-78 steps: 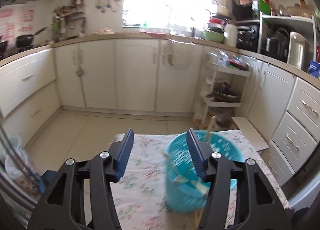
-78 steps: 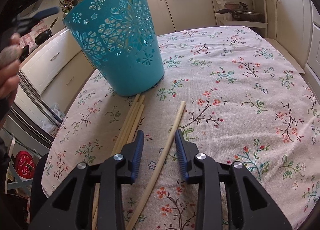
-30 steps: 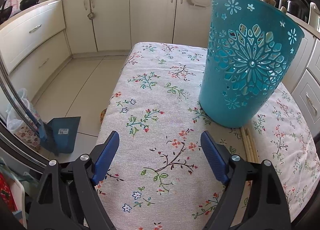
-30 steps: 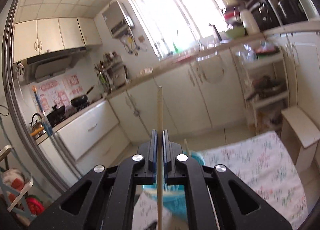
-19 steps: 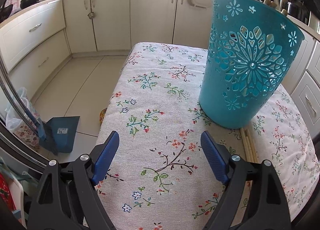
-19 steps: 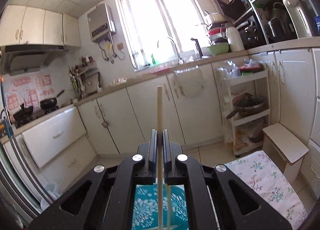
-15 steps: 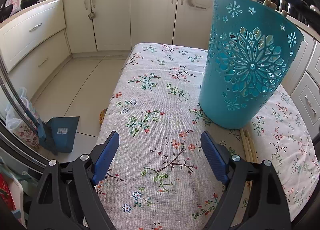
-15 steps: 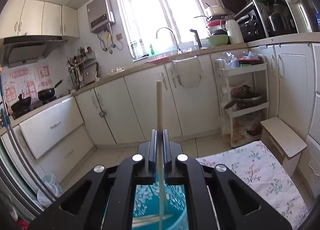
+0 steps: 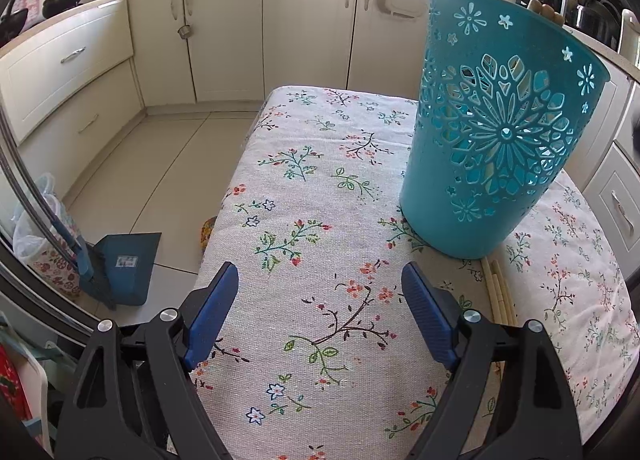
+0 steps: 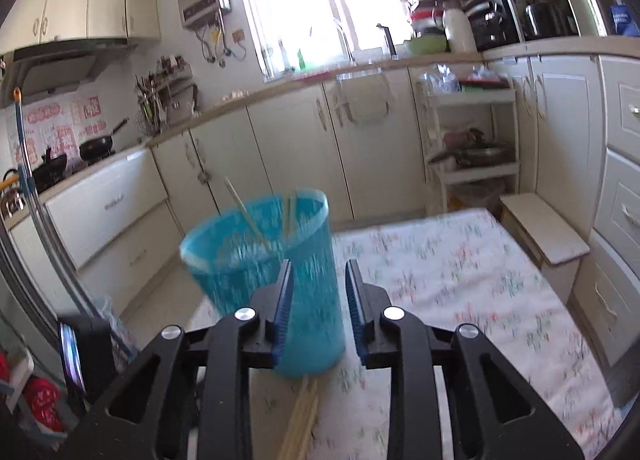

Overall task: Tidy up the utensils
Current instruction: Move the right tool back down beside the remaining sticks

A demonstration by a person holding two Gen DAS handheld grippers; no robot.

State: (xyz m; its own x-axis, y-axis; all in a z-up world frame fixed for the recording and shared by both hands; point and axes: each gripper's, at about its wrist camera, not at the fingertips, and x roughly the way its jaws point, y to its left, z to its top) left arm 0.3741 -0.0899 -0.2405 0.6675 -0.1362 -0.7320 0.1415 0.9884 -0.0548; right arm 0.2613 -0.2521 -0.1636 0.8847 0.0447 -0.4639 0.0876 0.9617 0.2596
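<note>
A teal cut-out basket (image 9: 492, 139) stands on the floral tablecloth (image 9: 320, 244); in the right wrist view the basket (image 10: 264, 272) is blurred, with wooden chopsticks (image 10: 250, 215) leaning inside it. Several more chopsticks (image 9: 500, 294) lie on the cloth at the basket's foot; the right wrist view shows them (image 10: 302, 424) too. My left gripper (image 9: 320, 296) is open and empty, low over the cloth to the left of the basket. My right gripper (image 10: 318, 292) is open and empty, above and in front of the basket.
Cream kitchen cabinets (image 9: 304, 27) ring the table. A blue dustpan (image 9: 124, 268) stands on the floor at the left. A white rack with a pan (image 10: 472, 147) and a small stool (image 10: 536, 227) are behind the table's far end.
My right gripper has let go of the chopstick it held upright over the basket and has opened; the chopstick now leans inside the basket. My left gripper has not moved.
</note>
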